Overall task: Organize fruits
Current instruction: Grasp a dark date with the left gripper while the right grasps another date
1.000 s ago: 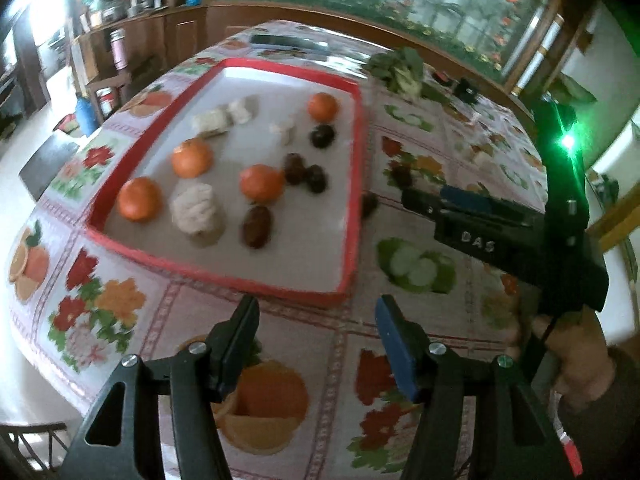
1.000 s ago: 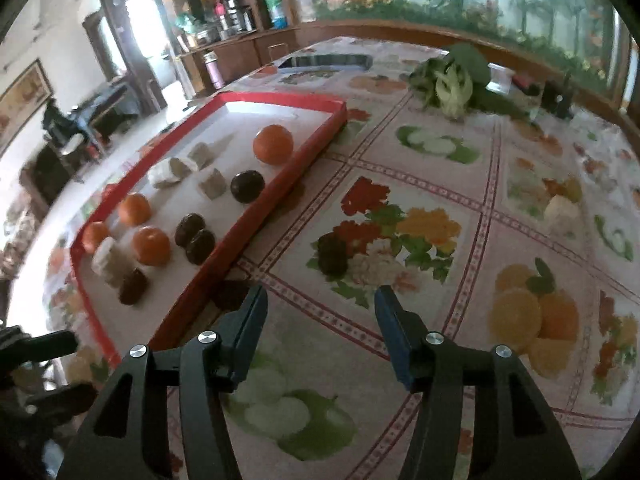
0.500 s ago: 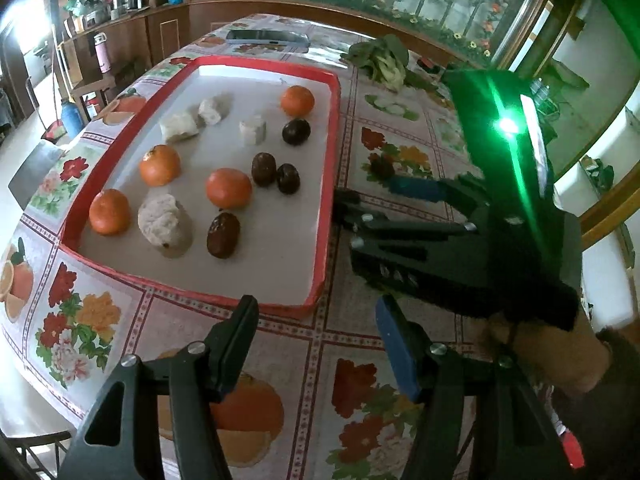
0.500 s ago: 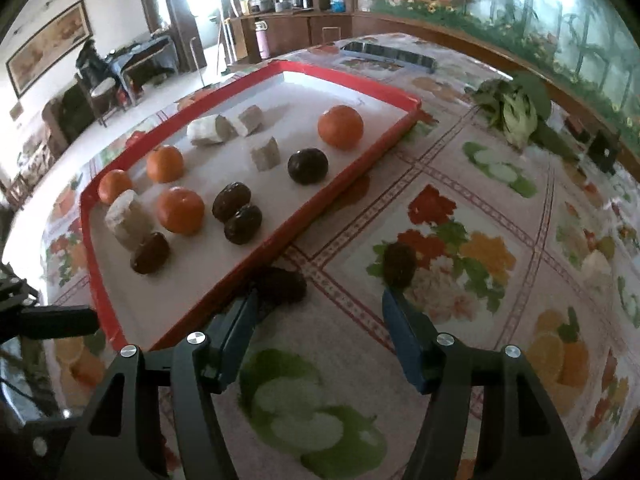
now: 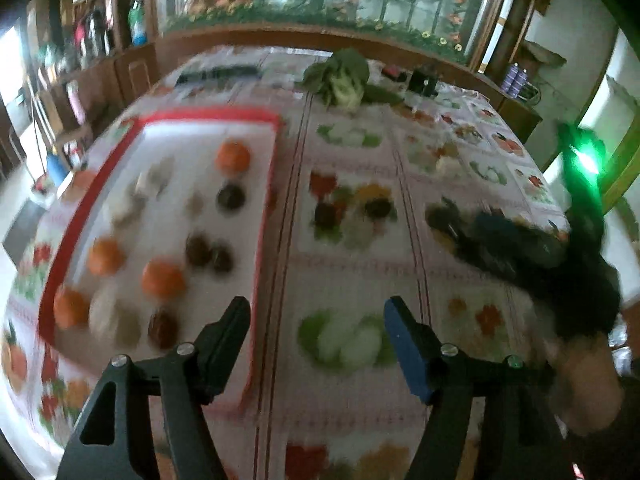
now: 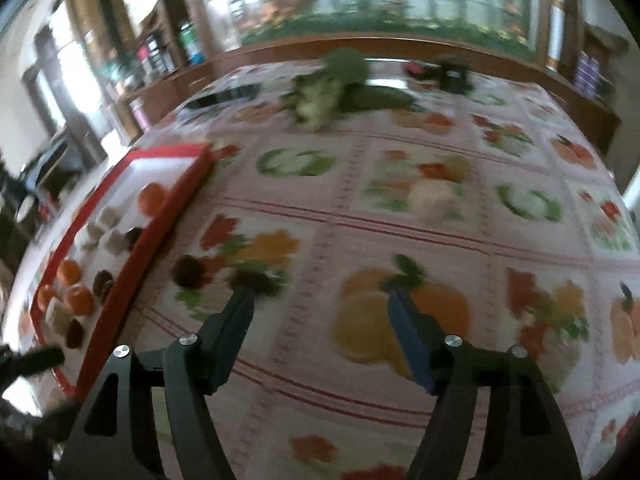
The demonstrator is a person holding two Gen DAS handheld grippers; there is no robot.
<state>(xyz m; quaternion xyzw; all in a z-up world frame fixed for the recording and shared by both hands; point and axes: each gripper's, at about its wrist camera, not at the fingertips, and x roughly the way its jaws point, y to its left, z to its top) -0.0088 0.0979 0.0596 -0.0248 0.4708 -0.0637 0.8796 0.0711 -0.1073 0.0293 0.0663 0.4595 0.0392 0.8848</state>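
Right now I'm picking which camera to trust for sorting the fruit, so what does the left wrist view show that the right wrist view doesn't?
Only the left wrist view shows the whole red tray, its near end included, and the right gripper with its green light. Only the right wrist view shows the tablecloth's printed pumpkins at its right edge. Both show the oranges and dark fruits in the tray, two dark fruits on the cloth, the leafy greens, and empty jaws, which have just been opening.
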